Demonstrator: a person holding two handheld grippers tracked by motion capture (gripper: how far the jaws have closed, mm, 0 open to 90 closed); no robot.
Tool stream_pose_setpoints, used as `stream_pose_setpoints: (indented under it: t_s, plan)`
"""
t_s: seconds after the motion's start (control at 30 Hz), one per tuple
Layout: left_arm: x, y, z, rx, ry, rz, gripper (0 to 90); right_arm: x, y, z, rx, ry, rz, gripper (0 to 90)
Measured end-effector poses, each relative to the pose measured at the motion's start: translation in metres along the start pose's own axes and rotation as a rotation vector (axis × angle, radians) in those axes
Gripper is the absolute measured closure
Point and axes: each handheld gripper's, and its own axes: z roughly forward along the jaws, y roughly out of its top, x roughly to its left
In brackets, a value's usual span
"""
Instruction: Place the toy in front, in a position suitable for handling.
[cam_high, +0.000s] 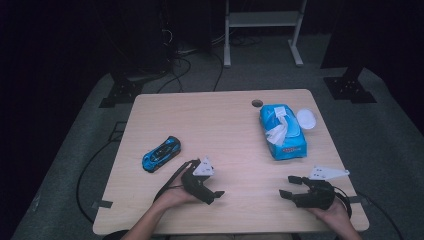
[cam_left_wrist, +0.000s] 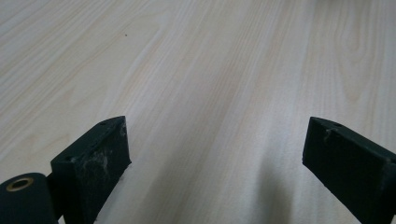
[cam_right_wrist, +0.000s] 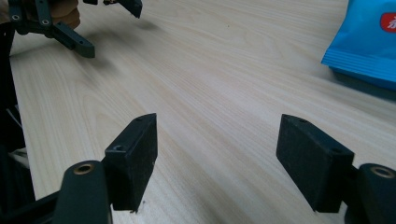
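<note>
My left gripper rests low over the near left part of the wooden table, held in a hand. In the left gripper view its jaws stand wide apart, and the left gripper has bare wood between them. My right gripper sits near the front right edge and points left toward the other one. The right gripper is open too, with nothing between its black pads. A blue toy car lies left of the left gripper. A blue wipes pack lies beyond the right gripper.
A white round lid lies beside the wipes pack, and a cable hole sits near the table's far edge. The left gripper appears at the top left of the right gripper view. Stands and cables crowd the dark floor behind.
</note>
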Motion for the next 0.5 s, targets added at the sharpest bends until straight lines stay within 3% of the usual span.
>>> stream_pose_setpoints:
  t_s: [0.17,0.23,0.3,0.33,0.37,0.5]
  plan:
    - [0.006,0.0,-0.005,0.001,0.016,-0.006,6.7,0.0,0.0,-0.001,-0.005,0.004,0.001,28.5]
    - [0.011,0.0,-0.011,0.001,0.04,-0.005,6.7,0.001,0.0,-0.003,-0.011,0.005,0.004,28.5]
    - [0.02,-0.001,-0.018,-0.005,0.055,-0.019,6.7,0.001,0.001,-0.004,-0.02,0.004,0.002,28.5]
    - [0.03,-0.002,-0.025,-0.007,0.085,-0.027,6.8,0.001,0.001,-0.005,-0.022,0.001,0.009,28.5]
    - [0.03,-0.002,-0.025,-0.007,0.085,-0.027,6.7,0.001,0.002,-0.006,-0.021,0.0,0.01,28.5]
    - [0.057,-0.009,-0.045,-0.005,0.145,-0.068,6.7,0.001,0.002,-0.005,-0.02,-0.005,0.015,28.5]
